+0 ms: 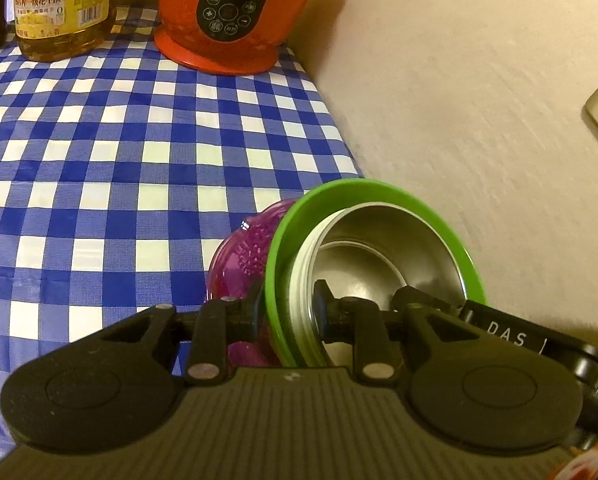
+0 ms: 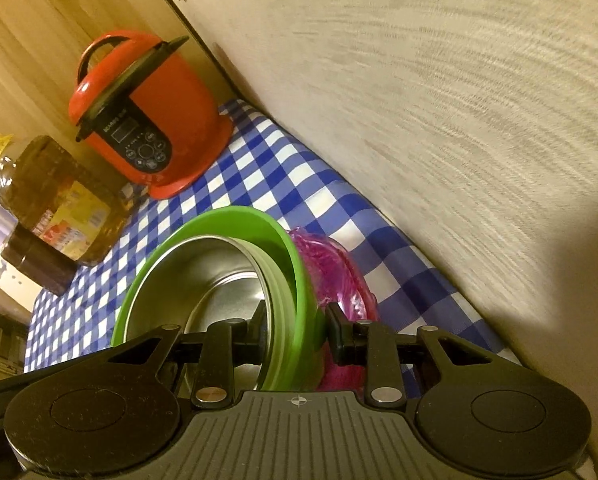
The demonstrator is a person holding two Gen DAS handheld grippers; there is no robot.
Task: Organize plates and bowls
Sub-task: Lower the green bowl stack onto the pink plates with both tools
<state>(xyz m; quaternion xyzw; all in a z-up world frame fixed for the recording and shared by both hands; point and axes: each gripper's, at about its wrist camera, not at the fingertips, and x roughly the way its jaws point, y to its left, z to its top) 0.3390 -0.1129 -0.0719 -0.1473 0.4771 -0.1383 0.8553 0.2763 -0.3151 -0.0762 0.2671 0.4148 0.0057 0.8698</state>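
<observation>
A green bowl [image 1: 379, 196] with a steel inner liner [image 1: 387, 248] is held tilted above the checked tablecloth, with a purple plastic dish [image 1: 239, 264] under it. My left gripper [image 1: 287, 312] is shut on the bowl's rim, one finger inside and one outside. My right gripper [image 2: 295, 328] is shut on the opposite rim of the green bowl [image 2: 227, 220]; its right finger sits between the bowl and the purple dish [image 2: 339, 272]. The right gripper's body shows at the right edge of the left wrist view.
A blue-and-white checked tablecloth [image 1: 99, 160] covers the table. A red electric cooker [image 1: 235, 12] and a large oil bottle [image 1: 63, 8] stand at the back. A dark jar [image 2: 39, 264] sits by the bottle. A beige wall [image 1: 479, 100] runs along the table's right edge.
</observation>
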